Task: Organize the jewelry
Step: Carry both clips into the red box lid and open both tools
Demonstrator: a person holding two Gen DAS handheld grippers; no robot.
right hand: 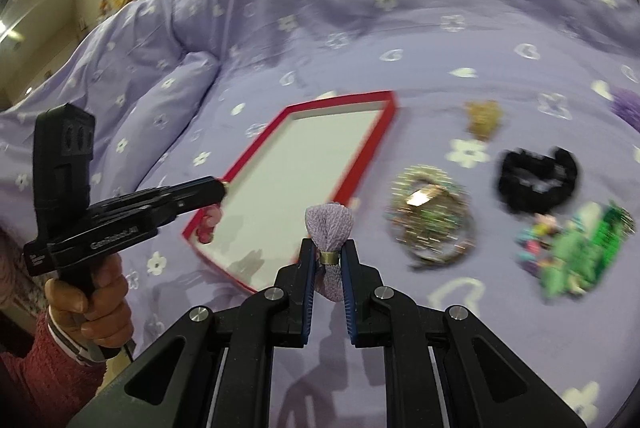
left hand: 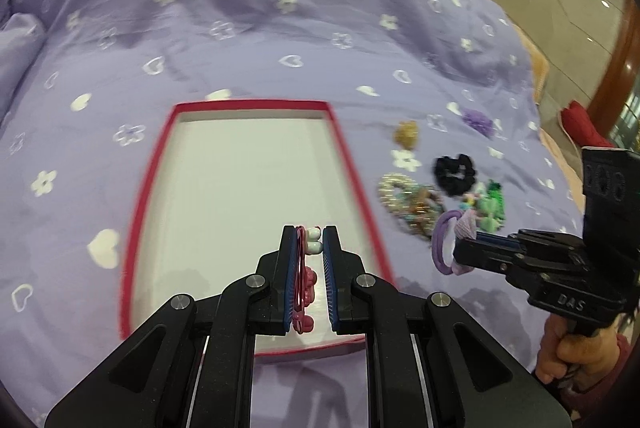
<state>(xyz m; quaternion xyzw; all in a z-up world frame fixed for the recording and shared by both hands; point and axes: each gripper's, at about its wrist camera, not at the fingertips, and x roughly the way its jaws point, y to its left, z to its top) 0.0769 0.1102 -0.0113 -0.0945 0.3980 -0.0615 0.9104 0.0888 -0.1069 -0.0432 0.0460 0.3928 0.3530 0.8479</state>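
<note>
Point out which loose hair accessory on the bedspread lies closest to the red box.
The gold glittery one, lying just past the red box's far right corner. The black scrunchie, purple piece and green pile lie farther right.

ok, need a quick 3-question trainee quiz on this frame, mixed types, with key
1. True or false: the red-rimmed tray already holds several hair ties.
2. The right gripper is shut on: A) black scrunchie B) lilac hair tie C) green clip
3. Fill in: the left gripper is shut on a pink ____ above the tray.

Key: 1 false, the tray's white floor is bare. 2 B, the lilac hair tie; the black scrunchie lies on the bedspread. 3 hair clip.
</note>
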